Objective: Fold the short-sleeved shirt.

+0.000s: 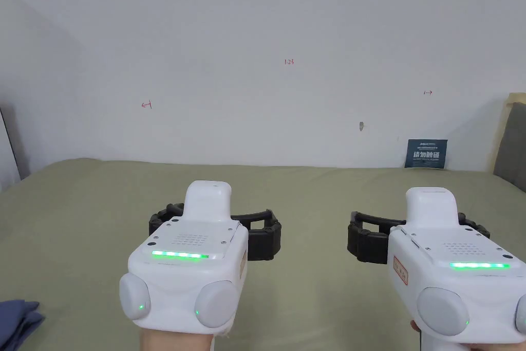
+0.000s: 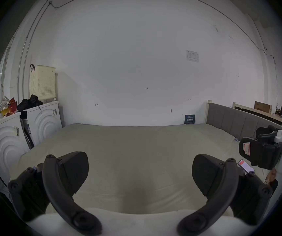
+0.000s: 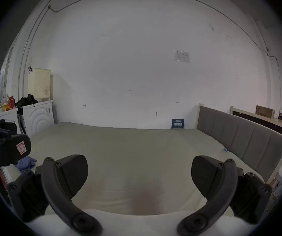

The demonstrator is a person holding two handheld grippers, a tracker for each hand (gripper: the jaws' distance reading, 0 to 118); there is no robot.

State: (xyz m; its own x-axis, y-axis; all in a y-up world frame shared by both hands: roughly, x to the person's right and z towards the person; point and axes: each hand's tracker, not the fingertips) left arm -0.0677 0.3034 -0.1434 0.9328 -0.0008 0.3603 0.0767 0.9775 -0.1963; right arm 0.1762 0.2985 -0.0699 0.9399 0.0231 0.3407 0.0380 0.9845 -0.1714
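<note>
With both my left gripper (image 2: 139, 176) and right gripper (image 3: 139, 178) spread wide and empty over the bed (image 1: 318, 290), nothing's begun; the shirt (image 1: 18, 318) lies bunched near left, so I'd reach there first.

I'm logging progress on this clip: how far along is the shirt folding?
Nothing looks done yet. The blue garment, presumably the shirt, lies bunched at the left edge of the bed, off to the left of both grippers. In hand: nothing; the left gripper and right gripper hover over bare sheet with jaws wide apart. Left: fetch the garment, spread it flat and make every fold.
</note>
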